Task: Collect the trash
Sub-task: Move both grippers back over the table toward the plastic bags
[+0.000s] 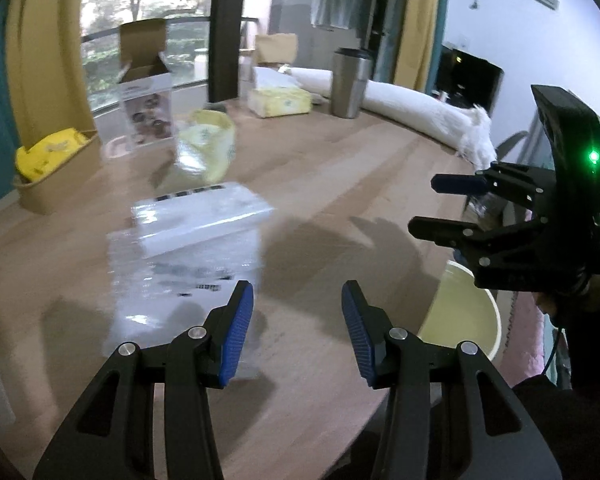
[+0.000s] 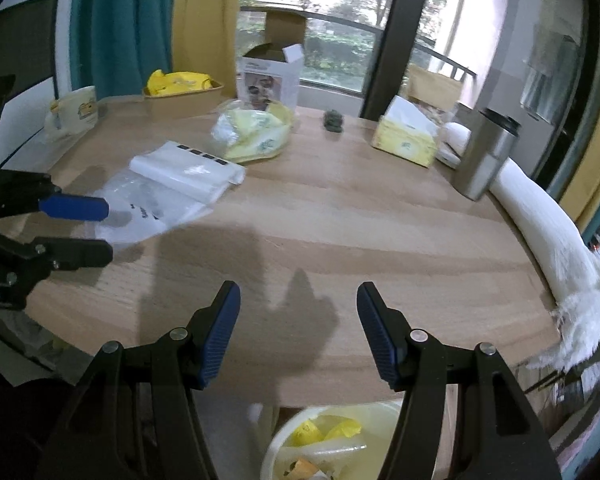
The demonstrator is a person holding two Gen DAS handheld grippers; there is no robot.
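Left wrist view, somewhat blurred: the clear plastic bag (image 1: 188, 248) should be approached low by the spread, empty left gripper (image 1: 298, 332), probably pinched at its near edge; the right gripper (image 2: 298, 332) is also held spread.

Both wrist views over shared table (image 1: 340, 184)

A home — curtains (image 2: 116, 20), tissue box (image 2: 406, 136), wooden table (image 2: 340, 220).
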